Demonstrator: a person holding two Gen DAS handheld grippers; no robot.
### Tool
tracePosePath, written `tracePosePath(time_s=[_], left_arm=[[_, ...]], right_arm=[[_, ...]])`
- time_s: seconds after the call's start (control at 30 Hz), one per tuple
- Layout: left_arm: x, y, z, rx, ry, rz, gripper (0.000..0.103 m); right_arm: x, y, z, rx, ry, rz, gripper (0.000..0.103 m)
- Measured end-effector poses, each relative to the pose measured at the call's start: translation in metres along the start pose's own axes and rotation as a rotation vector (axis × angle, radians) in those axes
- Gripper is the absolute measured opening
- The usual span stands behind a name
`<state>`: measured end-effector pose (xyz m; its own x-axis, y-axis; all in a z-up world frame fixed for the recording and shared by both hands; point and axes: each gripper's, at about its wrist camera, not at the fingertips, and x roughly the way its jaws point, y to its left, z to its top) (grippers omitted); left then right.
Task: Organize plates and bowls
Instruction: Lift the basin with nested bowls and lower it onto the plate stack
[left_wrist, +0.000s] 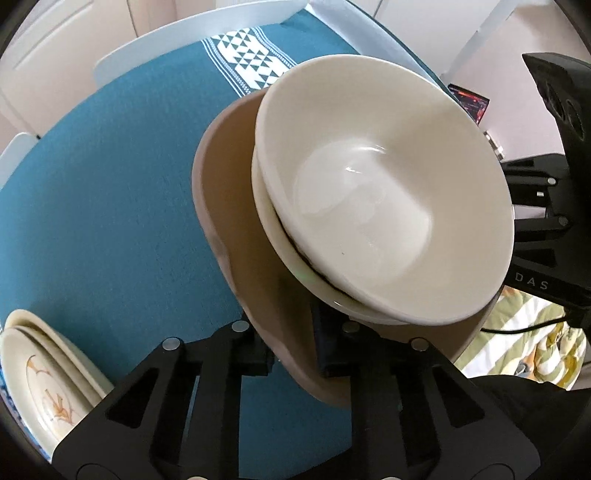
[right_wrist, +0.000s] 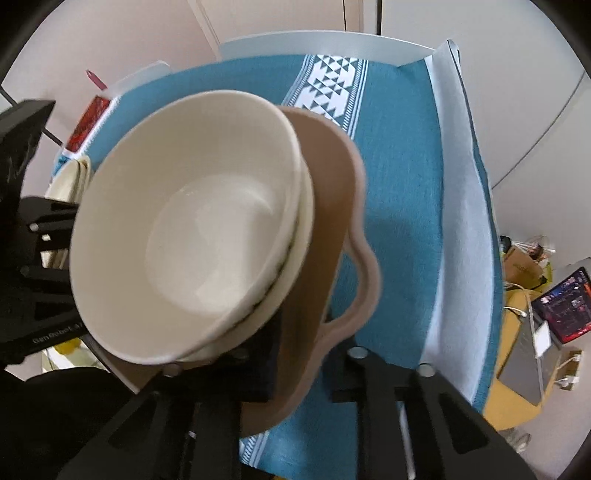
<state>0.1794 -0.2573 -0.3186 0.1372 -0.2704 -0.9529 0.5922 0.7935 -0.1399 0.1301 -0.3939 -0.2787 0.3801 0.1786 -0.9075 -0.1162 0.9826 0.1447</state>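
A brown tray (left_wrist: 229, 206) with wavy handle ends carries stacked cream bowls (left_wrist: 388, 192). My left gripper (left_wrist: 293, 354) is shut on the tray's near edge and holds it above the teal tablecloth (left_wrist: 110, 184). In the right wrist view, my right gripper (right_wrist: 299, 369) is shut on the opposite edge of the same tray (right_wrist: 332, 221), with the bowls (right_wrist: 192, 229) tilted toward the left. The right gripper's body also shows at the right of the left wrist view (left_wrist: 546, 206). Stacked patterned plates (left_wrist: 40, 376) lie on the cloth at the lower left.
White chair backs (left_wrist: 166, 40) stand beyond the table's far edge. A white cloth strip (right_wrist: 458, 221) runs along the table's right side. A red box (right_wrist: 86, 122) lies at the far left edge. Clutter and a screen (right_wrist: 565, 306) sit off the table to the right.
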Motion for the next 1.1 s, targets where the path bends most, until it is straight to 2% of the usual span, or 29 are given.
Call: tracePosePath(time_s=[0.13, 0.27, 0.47, 0.53, 0.57, 0.67, 0.9, 1.1], left_arm=[[-0.004, 0.001, -0.005, -0.005, -0.022, -0.001, 0.013], [-0.008, 0.0, -0.008, 0.02, -0.04, 0.038, 0.013], [-0.017, 0.001, -0.007, 0.008, -0.057, 0.053, 0.013], [-0.027, 0.003, -0.007, -0.004, -0.067, 0.057, 0.013], [-0.03, 0.003, -0.005, 0.014, -0.045, 0.033, 0.013], [-0.056, 0.009, -0.004, -0.012, -0.061, 0.044, 0.013], [-0.118, 0.029, -0.013, -0.071, -0.12, 0.099, 0.013], [-0.153, 0.071, -0.046, -0.113, -0.145, 0.136, 0.012]], right_arm=[[-0.001, 0.001, -0.005, 0.018, -0.03, -0.006, 0.011], [-0.003, 0.004, -0.007, 0.033, -0.051, 0.002, 0.011], [-0.011, 0.005, -0.007, 0.033, -0.079, 0.009, 0.011], [-0.018, 0.005, -0.005, 0.026, -0.091, 0.008, 0.011], [-0.023, 0.005, -0.004, 0.022, -0.095, 0.009, 0.011], [-0.04, 0.012, 0.003, -0.003, -0.102, 0.01, 0.011], [-0.076, 0.06, 0.03, -0.086, -0.136, 0.038, 0.011], [-0.081, 0.116, 0.046, -0.15, -0.151, 0.059, 0.011]])
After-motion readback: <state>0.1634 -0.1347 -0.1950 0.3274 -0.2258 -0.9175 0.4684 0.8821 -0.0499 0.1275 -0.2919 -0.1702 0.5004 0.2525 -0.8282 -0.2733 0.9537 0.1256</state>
